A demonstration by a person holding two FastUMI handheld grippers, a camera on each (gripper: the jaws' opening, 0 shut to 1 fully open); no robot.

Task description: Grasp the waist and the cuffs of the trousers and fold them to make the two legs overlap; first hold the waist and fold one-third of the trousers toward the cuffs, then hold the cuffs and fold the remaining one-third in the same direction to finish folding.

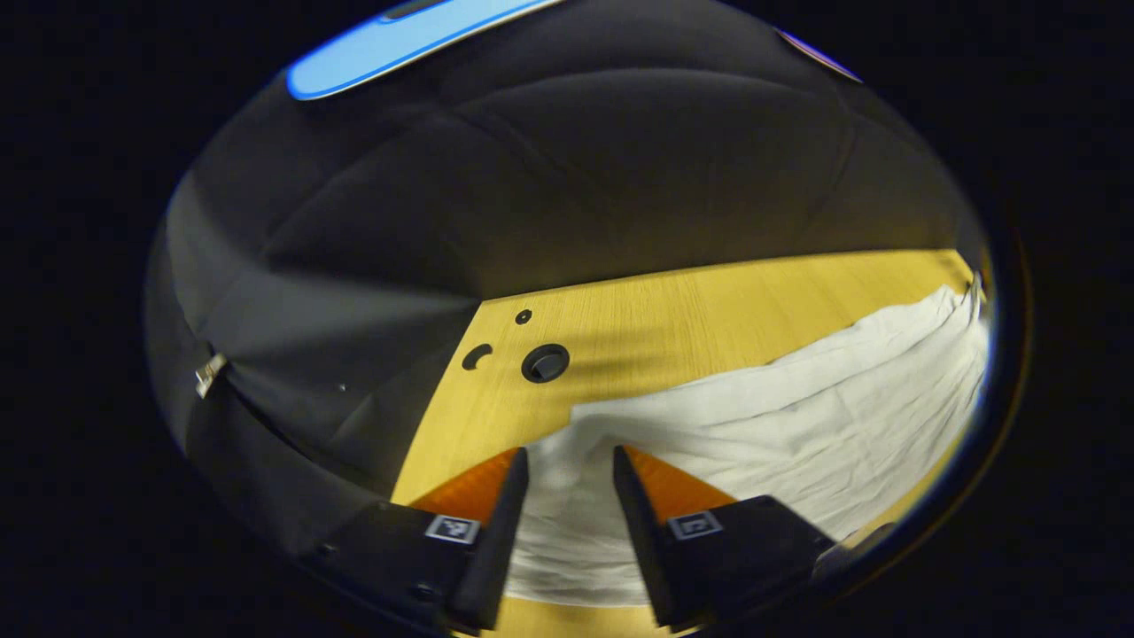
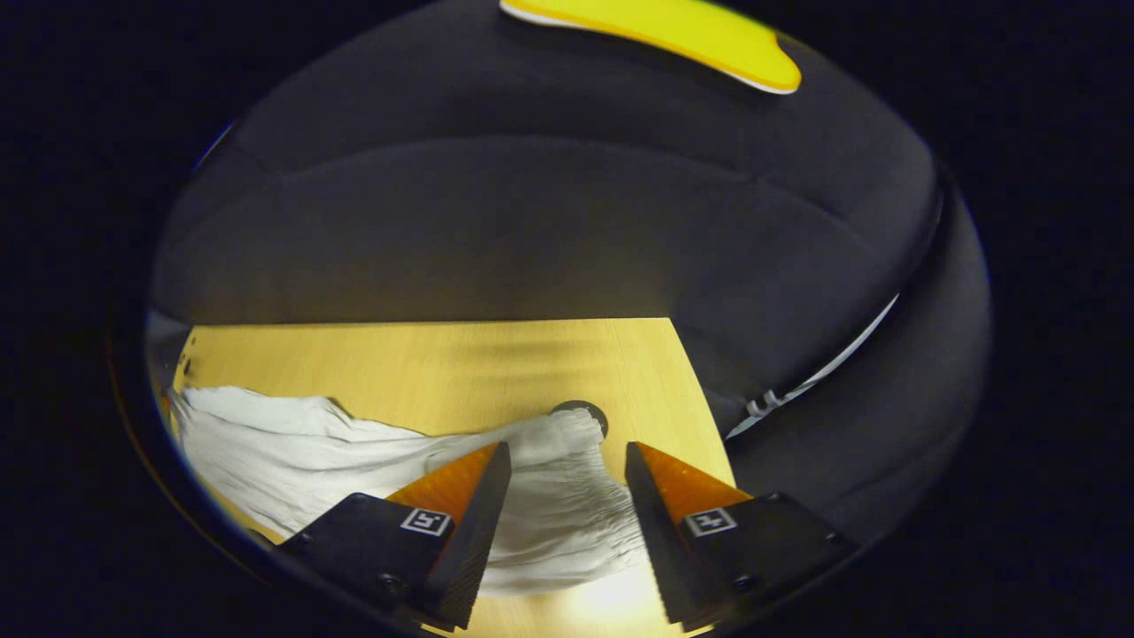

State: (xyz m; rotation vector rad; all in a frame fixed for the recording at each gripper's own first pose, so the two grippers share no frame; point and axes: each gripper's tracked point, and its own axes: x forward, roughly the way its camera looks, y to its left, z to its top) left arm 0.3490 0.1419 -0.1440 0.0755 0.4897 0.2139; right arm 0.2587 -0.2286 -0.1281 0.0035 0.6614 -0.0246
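Both grippers, left [image 1: 570,461] and right [image 2: 567,456], hang open over the white trousers [image 1: 780,416], gripping nothing. The right one straddles the gathered waist [image 2: 567,443], the left probably the cuffs. Each should drop low and pinch both layers before lifting together.

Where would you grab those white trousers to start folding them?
By the gathered waist, coming from above: it lies flat on the table between the open right gripper. The left gripper, also open, frames the other end.
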